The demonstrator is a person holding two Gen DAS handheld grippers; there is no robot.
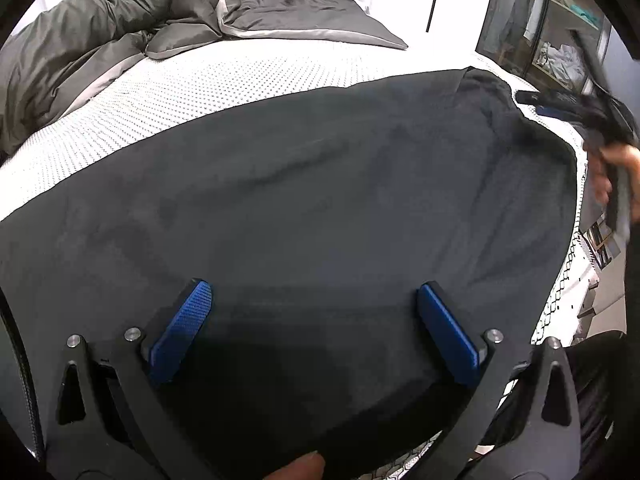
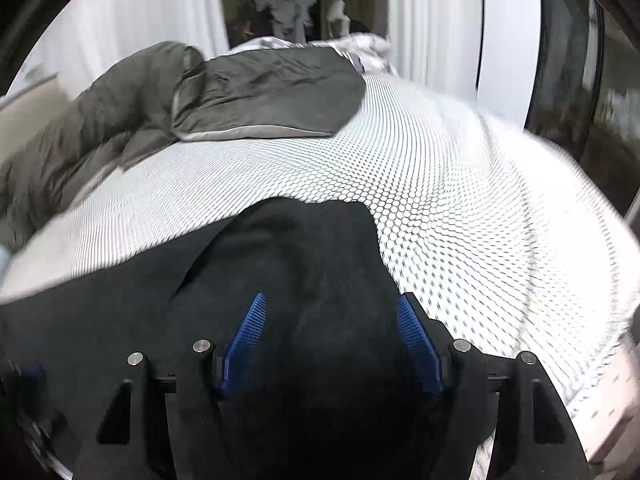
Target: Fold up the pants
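Observation:
Dark pants (image 1: 320,184) lie spread flat across a white dotted mattress (image 1: 180,92). My left gripper (image 1: 314,292) is open, blue pads wide apart, just above the near part of the fabric, holding nothing. The right gripper also shows in the left wrist view (image 1: 568,104) at the far right end of the pants, blurred. In the right wrist view my right gripper (image 2: 330,302) is open over the dark end of the pants (image 2: 300,256), with nothing between its blue pads (image 2: 248,336).
A grey duvet (image 1: 80,40) and grey pillow (image 1: 300,8) lie at the back of the bed. A glass-door wardrobe (image 1: 552,32) stands at the right. The mattress edge (image 1: 560,296) drops off at the right. White curtains (image 2: 120,20) hang behind.

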